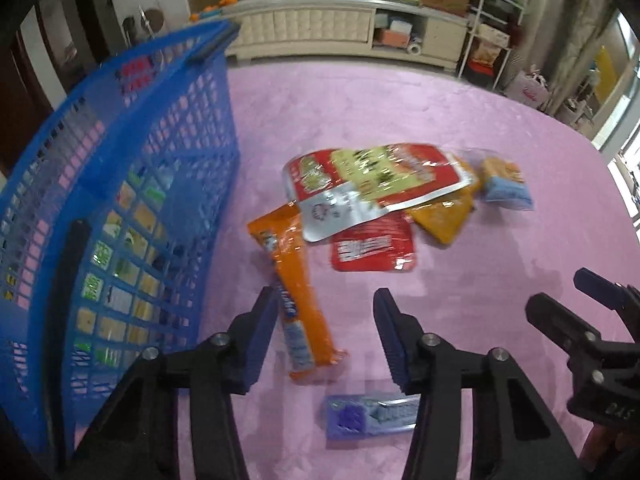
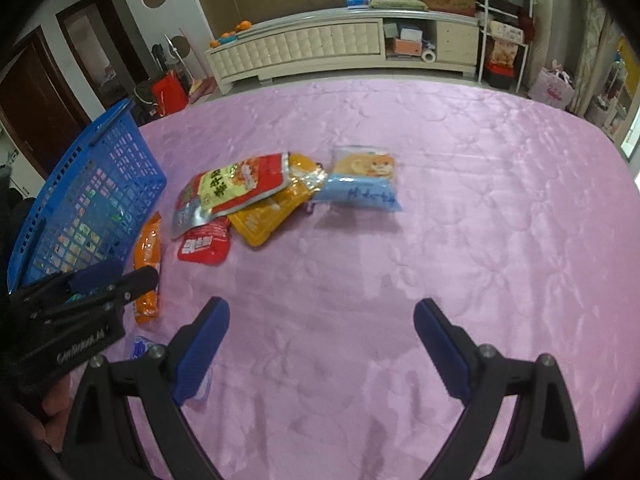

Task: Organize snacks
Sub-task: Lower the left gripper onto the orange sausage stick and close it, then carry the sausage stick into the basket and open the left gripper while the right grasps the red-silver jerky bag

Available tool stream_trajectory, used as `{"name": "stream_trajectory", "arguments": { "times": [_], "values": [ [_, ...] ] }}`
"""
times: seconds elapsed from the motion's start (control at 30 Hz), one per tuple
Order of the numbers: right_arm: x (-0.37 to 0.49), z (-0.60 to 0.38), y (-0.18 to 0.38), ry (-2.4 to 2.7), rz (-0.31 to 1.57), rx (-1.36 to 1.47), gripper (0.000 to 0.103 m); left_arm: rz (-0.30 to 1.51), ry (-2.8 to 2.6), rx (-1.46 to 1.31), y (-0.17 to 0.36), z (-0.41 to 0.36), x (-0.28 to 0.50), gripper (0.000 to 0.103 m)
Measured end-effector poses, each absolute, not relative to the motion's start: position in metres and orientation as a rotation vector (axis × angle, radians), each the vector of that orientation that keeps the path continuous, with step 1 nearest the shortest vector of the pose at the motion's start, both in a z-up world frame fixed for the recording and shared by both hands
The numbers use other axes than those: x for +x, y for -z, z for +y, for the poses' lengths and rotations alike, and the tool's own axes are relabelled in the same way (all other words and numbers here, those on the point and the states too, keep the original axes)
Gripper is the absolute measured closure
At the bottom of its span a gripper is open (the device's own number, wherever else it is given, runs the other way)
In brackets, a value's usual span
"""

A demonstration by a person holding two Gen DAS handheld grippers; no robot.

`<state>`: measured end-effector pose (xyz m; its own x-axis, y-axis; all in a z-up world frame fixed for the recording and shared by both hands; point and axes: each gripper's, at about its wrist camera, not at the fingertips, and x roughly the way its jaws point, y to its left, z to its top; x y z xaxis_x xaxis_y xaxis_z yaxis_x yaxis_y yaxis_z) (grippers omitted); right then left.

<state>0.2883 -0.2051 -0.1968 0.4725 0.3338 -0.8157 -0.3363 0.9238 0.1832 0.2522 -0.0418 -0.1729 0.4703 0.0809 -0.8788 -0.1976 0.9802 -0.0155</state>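
A pink cloth (image 2: 440,200) covers the counter, and the snacks lie loose on it beside a blue basket (image 1: 120,200) that stands at the left edge. Through the basket's mesh some packets already show inside.

The left gripper (image 1: 326,332) hangs low over the cloth with its jaws part open and nothing pressed between the pads. A long orange packet (image 1: 298,276) lies in the gap between them, nearer the left finger (image 1: 260,336), apart from the right one. Just below, close to the camera, a small blue-violet packet (image 1: 368,416) lies flat on the cloth, partly under the right finger.

Beyond these sits the heap: a big red-and-silver pouch (image 1: 360,188) on top, a small red pouch (image 1: 372,250) under its near edge, a yellow pouch (image 1: 444,216) poking out at the right, and a light-blue bun packet (image 1: 506,186) just beside the heap (its top half clear, showing the bun).

The right gripper (image 2: 322,344) is wide open and empty, over bare cloth well short of the heap. In the left wrist view it shows at the right edge (image 1: 576,300), level with the left one.

A cream sideboard (image 2: 320,48) runs along the far wall.
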Motion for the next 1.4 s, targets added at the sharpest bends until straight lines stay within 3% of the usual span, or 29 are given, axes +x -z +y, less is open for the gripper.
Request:
{"name": "stream_trajectory", "arguments": {
  "times": [0.27, 0.4, 0.97, 1.4],
  "values": [
    [0.286, -0.2, 0.202, -0.425, 1.011, 0.003, 0.007, 1.135, -0.165, -0.137, 0.193, -0.035, 0.263, 0.082],
    [0.282, -0.204, 0.202, -0.41, 1.015, 0.0, 0.007, 1.152, -0.126, -0.135, 0.19, -0.039, 0.265, 0.088],
    [0.276, -0.193, 0.148, -0.385, 0.984, -0.062, 0.007, 0.974, 0.053, -0.095, 0.09, -0.051, 0.222, 0.089],
    [0.307, -0.128, 0.136, -0.443, 0.996, -0.239, 0.007, 0.879, 0.023, -0.159, 0.022, 0.041, 0.209, 0.089]
  ]
}}
